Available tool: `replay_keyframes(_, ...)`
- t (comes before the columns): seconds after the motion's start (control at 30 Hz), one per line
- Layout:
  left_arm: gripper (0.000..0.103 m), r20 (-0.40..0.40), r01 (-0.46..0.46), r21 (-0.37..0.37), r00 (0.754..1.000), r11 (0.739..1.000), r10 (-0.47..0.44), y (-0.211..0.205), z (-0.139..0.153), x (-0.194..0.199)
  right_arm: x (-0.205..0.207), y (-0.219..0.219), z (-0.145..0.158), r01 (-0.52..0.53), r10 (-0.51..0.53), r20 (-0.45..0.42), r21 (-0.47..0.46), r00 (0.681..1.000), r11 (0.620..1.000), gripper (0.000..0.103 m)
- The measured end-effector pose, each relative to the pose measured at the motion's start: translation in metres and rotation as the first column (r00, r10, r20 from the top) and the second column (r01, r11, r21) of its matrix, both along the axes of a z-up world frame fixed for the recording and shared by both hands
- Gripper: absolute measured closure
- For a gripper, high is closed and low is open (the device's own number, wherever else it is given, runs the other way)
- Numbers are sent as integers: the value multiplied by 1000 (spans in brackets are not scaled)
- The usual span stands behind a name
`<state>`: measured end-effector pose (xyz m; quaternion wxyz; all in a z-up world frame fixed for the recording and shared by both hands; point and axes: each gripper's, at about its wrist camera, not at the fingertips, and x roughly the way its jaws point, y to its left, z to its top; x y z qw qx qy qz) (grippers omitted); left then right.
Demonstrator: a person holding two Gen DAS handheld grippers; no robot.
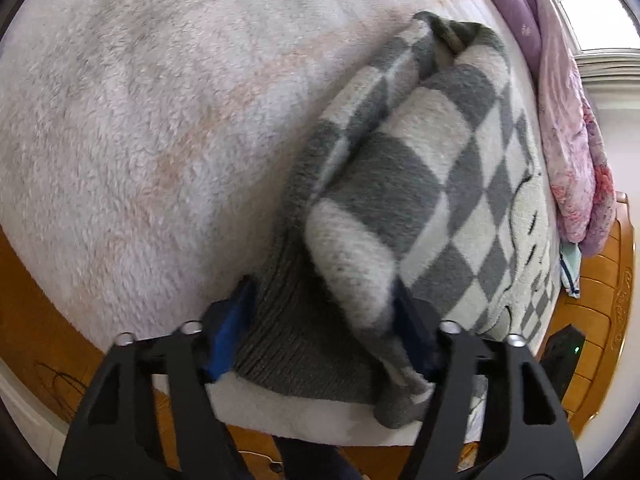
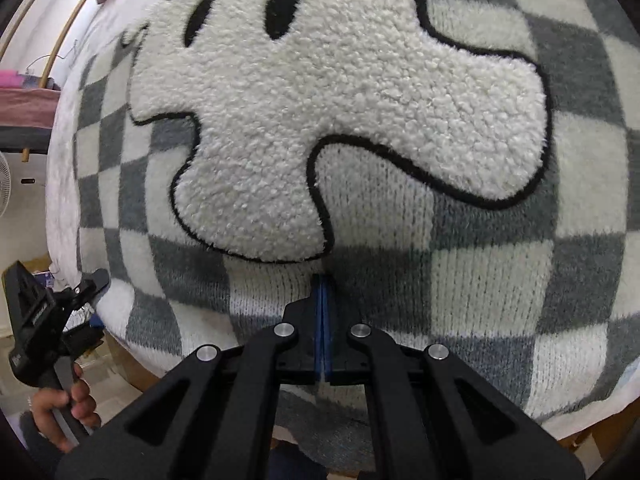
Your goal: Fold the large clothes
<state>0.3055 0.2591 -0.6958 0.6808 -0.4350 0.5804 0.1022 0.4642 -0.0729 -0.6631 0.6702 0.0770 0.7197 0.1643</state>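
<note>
A grey-and-white checked knit sweater [image 1: 440,160] lies on the bed, with a sleeve folded over its body. My left gripper [image 1: 320,328] stands at the near edge of the sweater. The grey ribbed hem [image 1: 296,344] and the sleeve end fill the gap between its blue pads [image 1: 226,332], which press on both sides. In the right wrist view the sweater's front [image 2: 480,280] shows a white fleece patch [image 2: 320,100] outlined in black. My right gripper [image 2: 322,280] points down at the knit just below that patch. It is shut, with nothing between its pads. The left gripper [image 2: 98,300] shows at the sweater's left edge, held by a hand [image 2: 68,404].
A white fleece blanket [image 1: 140,120] covers the bed. A purple and pink quilt [image 1: 568,140] is heaped along the far right side. The wooden bed frame [image 1: 608,300] shows at the right, and wooden floor below the bed's near edge. A white fan [image 2: 8,184] stands at the left.
</note>
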Motion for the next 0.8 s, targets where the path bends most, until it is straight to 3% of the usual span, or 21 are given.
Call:
replay_keyframes(0.03,64,14,0,-16,1000,1000,1,-1,1,2,-4,0,6,9,-9,21,-4,1000,1000,102)
replay_keyframes(0.07,71,29,6,-25,1000,1000,-5,-3,3,5,-8,1,13,11,-11,45,-6,999,1000,99)
replay_keyframes(0.17,77,54,43,-37,998,998,-41,-3,17,8,-29,18,44,-73,75,183,-17,980,997,95)
replay_keyframes(0.23,79,82,22,-95,997,995,-14,1,32,6,-45,35,61,-157,151,254,2,955,988,91)
replay_keyframes(0.33,80,108,36,-139,994,990,-21,0,52,8,-82,71,89,-334,296,380,36,877,942,78)
replay_keyframes(0.4,80,129,63,-156,991,986,-43,-5,67,10,-100,92,103,-409,353,444,32,823,912,43)
replay_keyframes(0.5,80,147,87,-165,987,982,-62,-13,80,15,-130,117,115,-515,429,542,9,723,857,37)
replay_keyframes(0.57,80,156,109,-176,984,978,-81,-17,87,20,-140,135,112,-554,469,571,-29,674,832,36)
replay_keyframes(0.67,80,163,129,-178,982,976,-100,-17,92,19,-142,140,106,-530,489,623,-137,611,837,35)
replay_keyframes(0.7,80,166,130,-185,981,974,-99,-17,91,19,-141,140,106,-516,480,636,-147,604,844,33)
replay_keyframes(0.8,80,170,132,-198,981,971,-98,-15,89,18,-122,164,88,-521,478,613,-124,629,844,33)
